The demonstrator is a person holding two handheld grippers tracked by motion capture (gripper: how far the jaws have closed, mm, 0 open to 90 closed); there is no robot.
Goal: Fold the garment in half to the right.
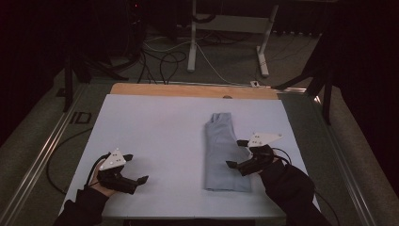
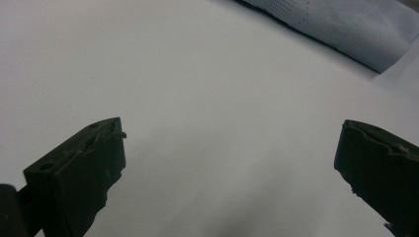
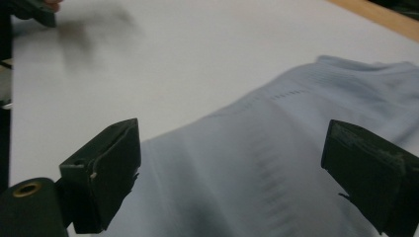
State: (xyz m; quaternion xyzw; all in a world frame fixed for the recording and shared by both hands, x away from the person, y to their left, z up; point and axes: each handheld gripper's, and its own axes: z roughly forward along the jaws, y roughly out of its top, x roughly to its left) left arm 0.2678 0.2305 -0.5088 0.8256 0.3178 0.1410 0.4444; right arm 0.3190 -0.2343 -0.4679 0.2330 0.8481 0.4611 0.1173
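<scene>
So the cloth (image 1: 225, 153) is sitting right of centre on the sheet (image 1: 155, 136), folded into a long narrow strip running front to back, near end close to the front edge. Loads of bare sheet to its left, only a thin margin on its right. The right gripper (image 1: 236, 153) hangs over the cloth's right edge with its jaws spread wide, nothing pinched between them. In the right gripper view the fabric is spread out below them, a bit blurred. The left gripper (image 1: 135, 167) is well off at the front left corner, jaws also wide apart over plain sheet. Sheet's pale, covers a wooden table (image 1: 188, 90). Dim room, cables (image 1: 164, 59) on the floor behind. Cloth is pale grey-blue, ribbed hem.
</scene>
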